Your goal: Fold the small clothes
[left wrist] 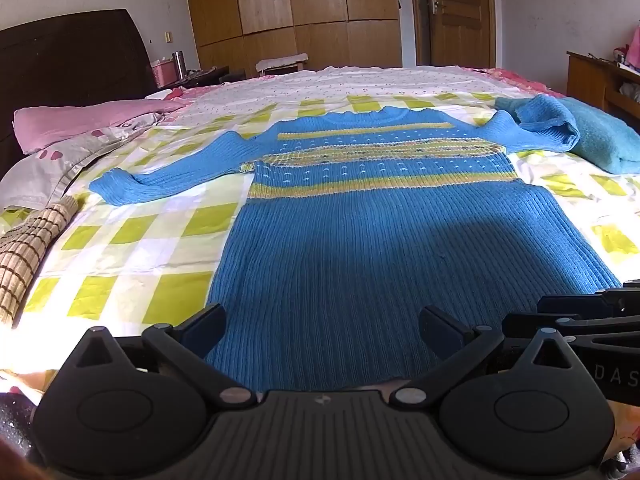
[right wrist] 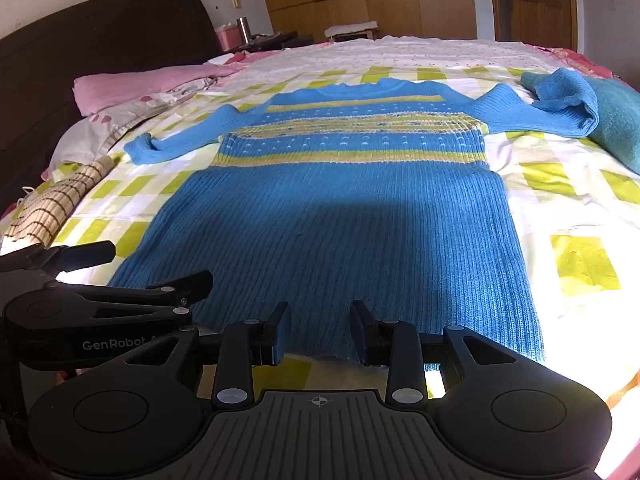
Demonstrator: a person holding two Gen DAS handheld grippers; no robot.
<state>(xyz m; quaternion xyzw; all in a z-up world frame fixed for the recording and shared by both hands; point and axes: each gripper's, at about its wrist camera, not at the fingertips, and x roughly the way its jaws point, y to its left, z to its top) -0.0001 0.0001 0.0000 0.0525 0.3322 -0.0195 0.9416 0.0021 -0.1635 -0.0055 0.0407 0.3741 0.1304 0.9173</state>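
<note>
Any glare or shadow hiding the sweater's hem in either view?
Left wrist: a shadow band darkens the sweater near the hem, ribs still readable. Right wrist: the same shadow, and sunlight blows out the bedsheet by its right hem corner.

The bed (left wrist: 160,248) has a yellow-checked sheet; on it lie the blue sweater (left wrist: 360,240), a teal cloth (left wrist: 600,140), pink bedding (left wrist: 80,120) and, perhaps, a woven mat (left wrist: 28,252).

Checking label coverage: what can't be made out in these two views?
- Sweater hem: hidden behind the left gripper in left wrist view.
- Right sleeve cuff: folded under, both views.
- Teal cloth: cut off by the frame edge.
- Nightstand items: too small.
</note>
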